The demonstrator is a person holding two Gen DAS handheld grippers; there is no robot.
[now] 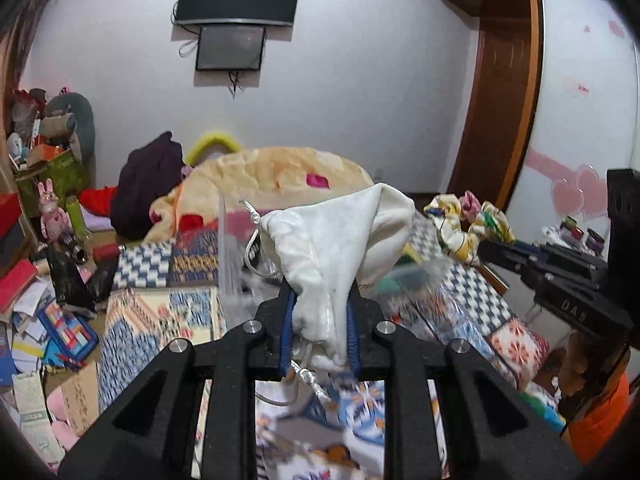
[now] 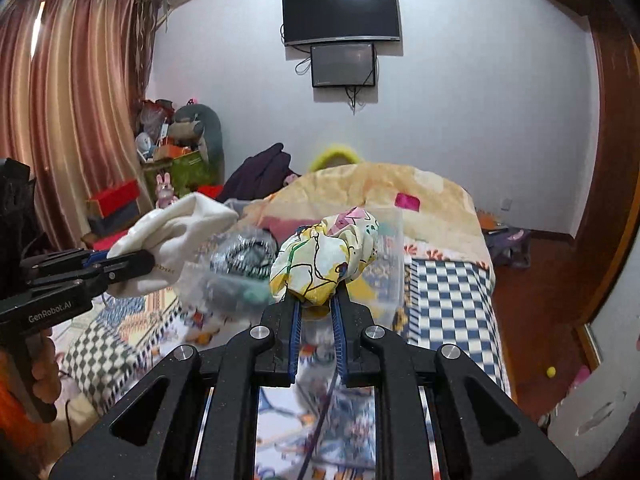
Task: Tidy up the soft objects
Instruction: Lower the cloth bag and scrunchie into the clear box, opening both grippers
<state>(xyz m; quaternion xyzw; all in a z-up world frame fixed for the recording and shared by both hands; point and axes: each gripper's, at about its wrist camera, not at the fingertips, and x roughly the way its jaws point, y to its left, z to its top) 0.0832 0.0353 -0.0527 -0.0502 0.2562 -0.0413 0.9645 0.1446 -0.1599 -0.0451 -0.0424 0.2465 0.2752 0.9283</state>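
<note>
Left hand-held gripper (image 1: 321,320) pinches white pouch (image 1: 340,248) upright; right hand-held gripper (image 2: 316,308) pinches floral cloth (image 2: 326,256).

White wall (image 2: 480,100), mounted television (image 2: 341,14), striped curtains (image 2: 72,100).

Left tool (image 1: 322,320) holds pouch (image 1: 340,248) left of right tool's (image 2: 316,308) cloth (image 2: 326,256).

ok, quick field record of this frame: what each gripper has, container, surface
left gripper: shut on white drawstring pouch, held above the bed
right gripper: shut on patterned yellow cloth, bunched, held above the bed
container: clear plastic bin beyond the cloth, blurred; contents cannot be made out
surface: bed with patchwork cover, peach blanket heaped at the far end
items in bin yet: neither
</note>
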